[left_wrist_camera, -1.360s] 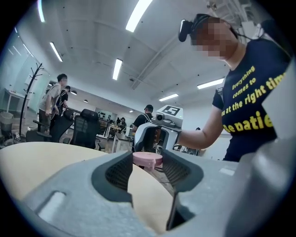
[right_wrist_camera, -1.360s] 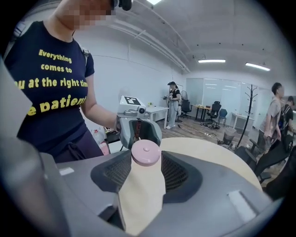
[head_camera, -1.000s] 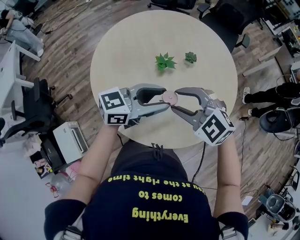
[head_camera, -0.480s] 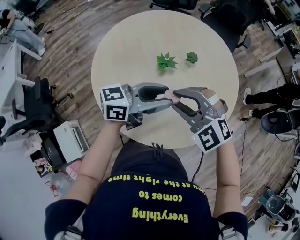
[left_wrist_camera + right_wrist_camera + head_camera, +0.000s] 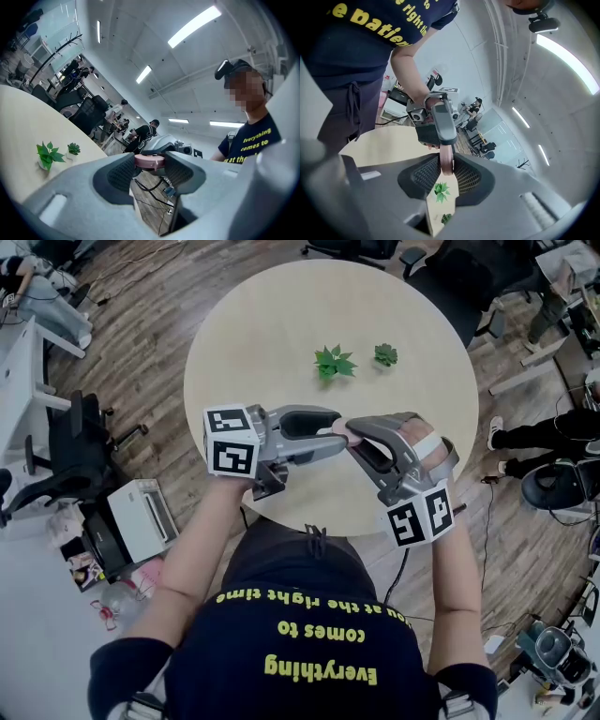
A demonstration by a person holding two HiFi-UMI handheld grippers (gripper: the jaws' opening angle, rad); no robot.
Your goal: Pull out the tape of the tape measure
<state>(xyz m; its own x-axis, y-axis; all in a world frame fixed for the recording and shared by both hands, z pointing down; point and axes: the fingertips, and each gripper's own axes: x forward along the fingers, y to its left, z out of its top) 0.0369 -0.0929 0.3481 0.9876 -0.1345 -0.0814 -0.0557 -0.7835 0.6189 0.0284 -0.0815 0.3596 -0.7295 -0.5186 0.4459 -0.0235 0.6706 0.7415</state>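
A small round pink tape measure [image 5: 338, 431] is held in the air above the near part of the round table [image 5: 272, 334]. My left gripper [image 5: 336, 436] is shut on it: in the left gripper view the pink disc [image 5: 149, 161] sits flat between the two pads. My right gripper [image 5: 352, 439] meets it from the right, its jaws closing. In the right gripper view the tape measure [image 5: 446, 161] stands edge-on between the pad tips of the right gripper [image 5: 446, 169], which look to touch both its faces. No pulled-out tape shows.
Two small green plants [image 5: 330, 362] [image 5: 382, 354] stand on the table's far side. A black chair [image 5: 56, 460] and a white printer [image 5: 141, 518] stand on the floor at the left. More chairs and people are at the right.
My right gripper has rolled over and come in on the tape measure, and its jaws have narrowed around it. The left gripper has kept its hold and barely moved.
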